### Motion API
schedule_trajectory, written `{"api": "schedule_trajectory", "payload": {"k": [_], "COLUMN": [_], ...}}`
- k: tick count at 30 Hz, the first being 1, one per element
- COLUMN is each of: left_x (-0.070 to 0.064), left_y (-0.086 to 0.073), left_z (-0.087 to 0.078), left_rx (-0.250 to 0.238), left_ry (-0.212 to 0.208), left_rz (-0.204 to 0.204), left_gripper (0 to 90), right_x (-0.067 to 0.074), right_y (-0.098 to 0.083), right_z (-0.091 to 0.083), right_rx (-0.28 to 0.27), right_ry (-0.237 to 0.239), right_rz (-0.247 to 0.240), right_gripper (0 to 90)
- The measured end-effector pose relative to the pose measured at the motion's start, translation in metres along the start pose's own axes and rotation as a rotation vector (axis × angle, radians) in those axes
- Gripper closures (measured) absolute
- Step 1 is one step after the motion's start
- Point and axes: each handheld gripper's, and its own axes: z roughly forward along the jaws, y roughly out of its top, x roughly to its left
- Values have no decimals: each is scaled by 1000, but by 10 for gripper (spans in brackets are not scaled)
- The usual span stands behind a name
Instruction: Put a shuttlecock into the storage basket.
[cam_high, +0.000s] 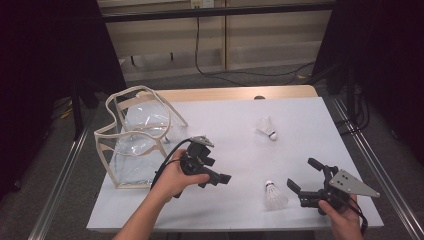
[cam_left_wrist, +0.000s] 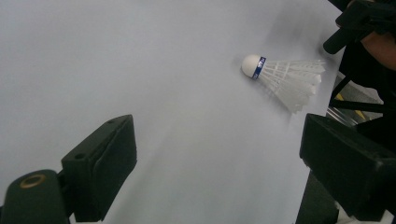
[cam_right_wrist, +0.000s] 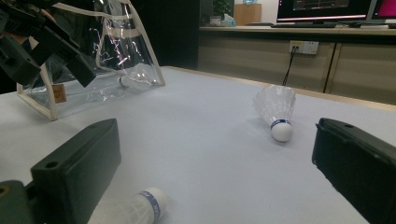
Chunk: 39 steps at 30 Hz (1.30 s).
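Note:
Two white shuttlecocks lie on the white tabletop (cam_high: 240, 150): one at the far right (cam_high: 267, 128), one near the front edge (cam_high: 275, 196). My left gripper (cam_high: 220, 172) hovers mid-table, just right of a clear bag (cam_high: 135, 135) with beige trim, and is open and empty. In the left gripper view the near shuttlecock (cam_left_wrist: 285, 77) lies ahead, beyond the open jaws. My right gripper (cam_high: 303, 173), open and empty, sits just right of that shuttlecock. In the right gripper view it (cam_right_wrist: 140, 207) lies low by one jaw, with the far one (cam_right_wrist: 276, 112) ahead.
The bag (cam_right_wrist: 93, 56) stands upright at the table's left edge with its handles up; a pale shape lies inside it, too unclear to name. A wooden strip (cam_high: 235, 93) runs along the table's back. Cables trail on the floor behind.

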Motion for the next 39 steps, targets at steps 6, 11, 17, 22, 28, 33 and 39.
{"api": "schedule_trajectory", "payload": {"k": [6,11,17,22,28,33,39], "left_x": [-3,-4,-4,-7,-11,-14,-16], "left_y": [0,0,-1,-1,-1,-2,-3], "left_z": [6,10,14,19,26,33,41], "left_rx": [-6,-21,-31,-33,-30,-27,-35], "left_ry": [4,-3,-24,-23,-21,-22,-43], "left_rz": [3,2,9,12,18,23,20], "left_gripper": [108,108,107,105,103,103,103], "right_x": [0,0,0,0,0,0,0], "right_y": [0,0,0,0,0,0,0], "right_z": [0,0,0,0,0,0,0], "right_rx": [0,1,0,3,1,-1,1], "right_ry": [0,0,0,-1,-1,-1,-2], "right_rz": [0,-3,-1,-1,-3,-3,-3], "right_gripper": [9,9,9,9,9,9,9]}}
